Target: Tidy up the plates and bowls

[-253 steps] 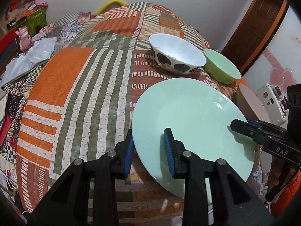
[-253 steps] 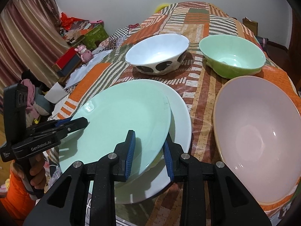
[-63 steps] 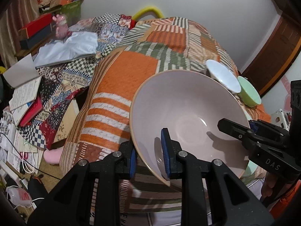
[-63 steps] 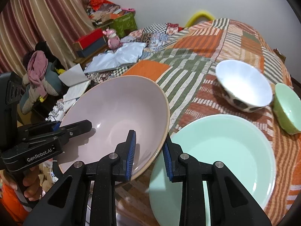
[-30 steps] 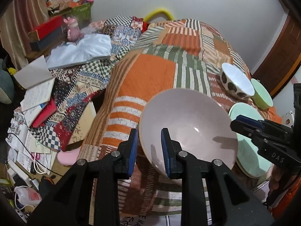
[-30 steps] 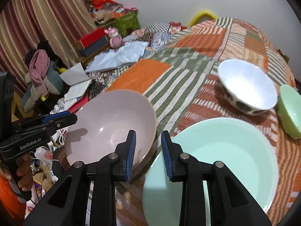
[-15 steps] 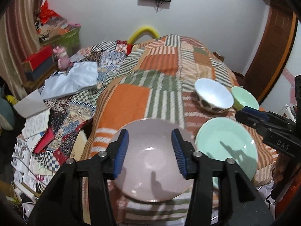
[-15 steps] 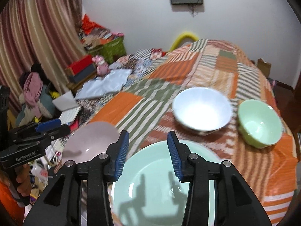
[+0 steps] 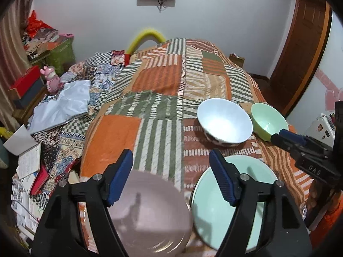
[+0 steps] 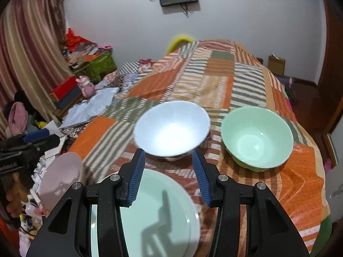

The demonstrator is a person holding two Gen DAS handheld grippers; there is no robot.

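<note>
On the bed (image 9: 158, 107), both claws, left claw (image 9: 171, 177) and right claw (image 10: 169, 177), hang spread and empty; pink bowl (image 9: 148, 212) sits beside stacked plates (image 10: 158, 212), while white bowl (image 10: 171, 128) and green bowl (image 10: 257, 137) remain unnested.

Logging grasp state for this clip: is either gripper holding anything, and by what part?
Nothing. Left gripper and right gripper are both open, above the dishes.

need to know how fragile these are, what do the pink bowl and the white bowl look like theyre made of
Pink bowl: likely glazed ceramic or opal glass; its smooth inside mirrors the gripper's shadow. White bowl: probably glossy ceramic or opal glass, with a bright glare patch at its bottom. Neither can be told for sure.
</note>
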